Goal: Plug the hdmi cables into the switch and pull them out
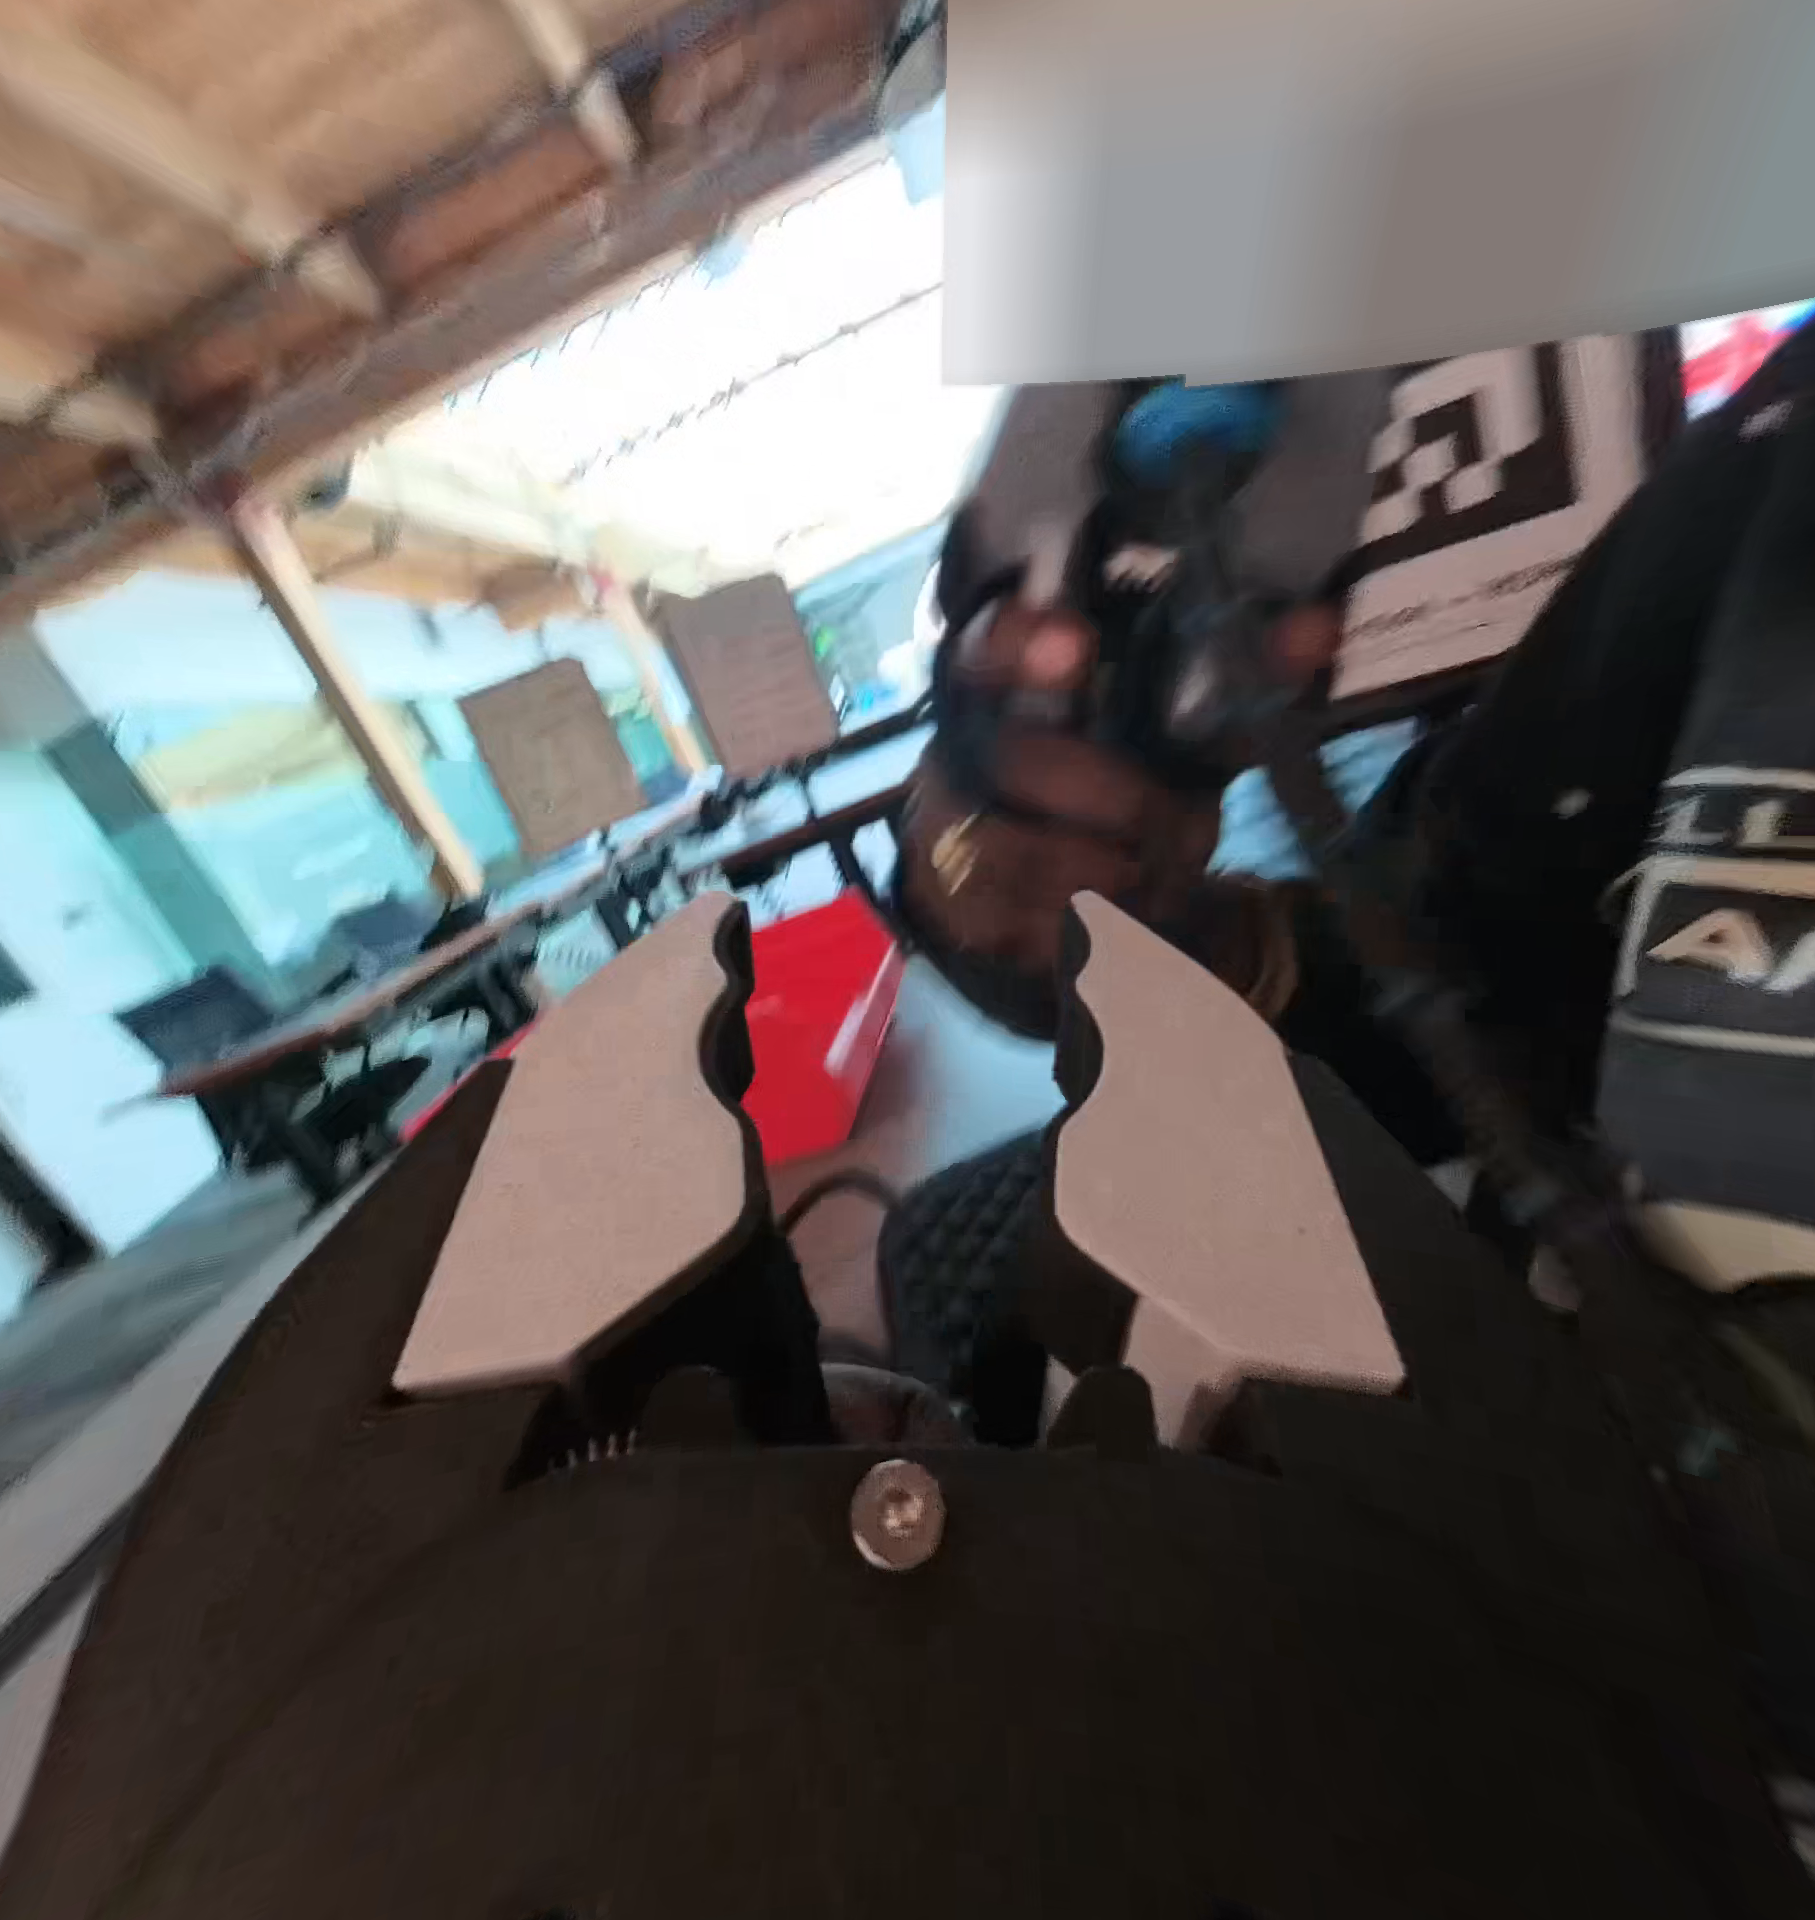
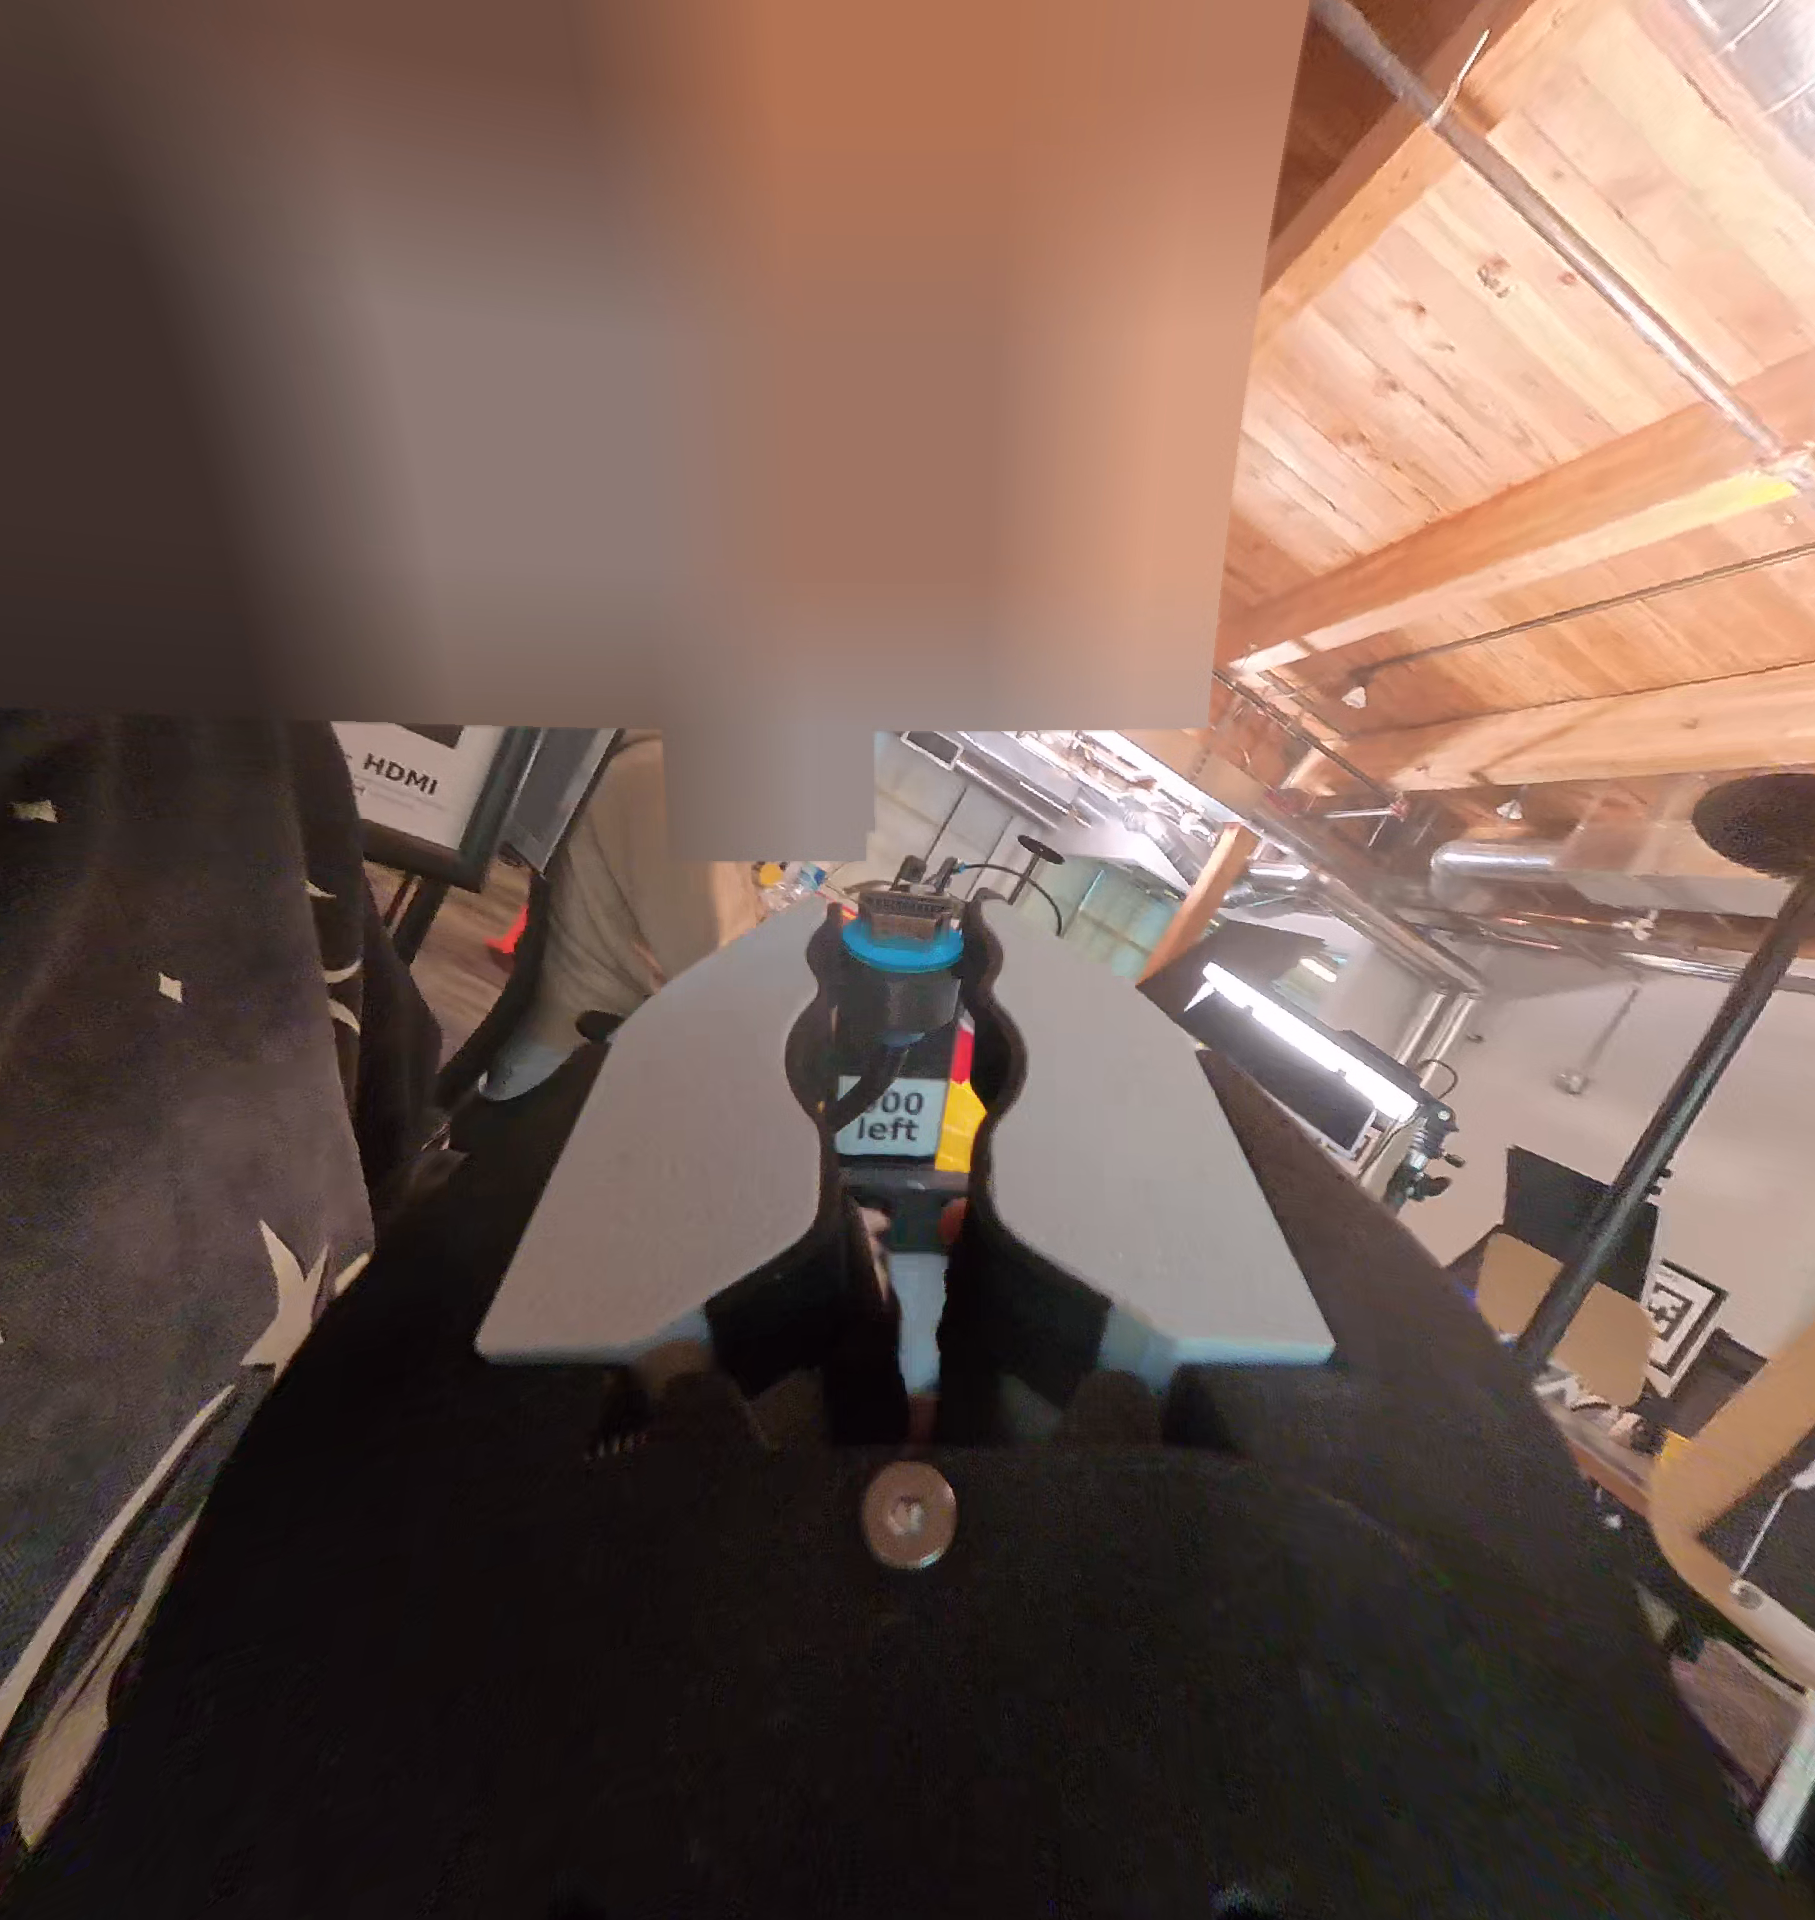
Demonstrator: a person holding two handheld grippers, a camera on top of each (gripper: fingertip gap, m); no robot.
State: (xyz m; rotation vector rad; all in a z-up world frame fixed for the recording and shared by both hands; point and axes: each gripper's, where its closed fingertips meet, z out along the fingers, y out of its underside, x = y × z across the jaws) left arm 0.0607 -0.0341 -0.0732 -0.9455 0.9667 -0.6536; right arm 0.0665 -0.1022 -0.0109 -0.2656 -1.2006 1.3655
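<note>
My right gripper is shut on a black HDMI plug with a blue ring; its metal tip points up past the fingertips, and its cable runs down between the fingers. The plug's blue ring also shows blurred in the left wrist view, held high in the right gripper by a person's hand. My left gripper is open and empty, aimed up toward that hand. Part of the left gripper, with a white label, shows behind the plug. A thin black cable lies below the left fingers. The switch is not in view.
A red box lies on the table behind the left fingers. Long tables with chairs run off to the left. The person's dark clothing fills the right side. Dark starred fabric and a black stand pole flank the right gripper.
</note>
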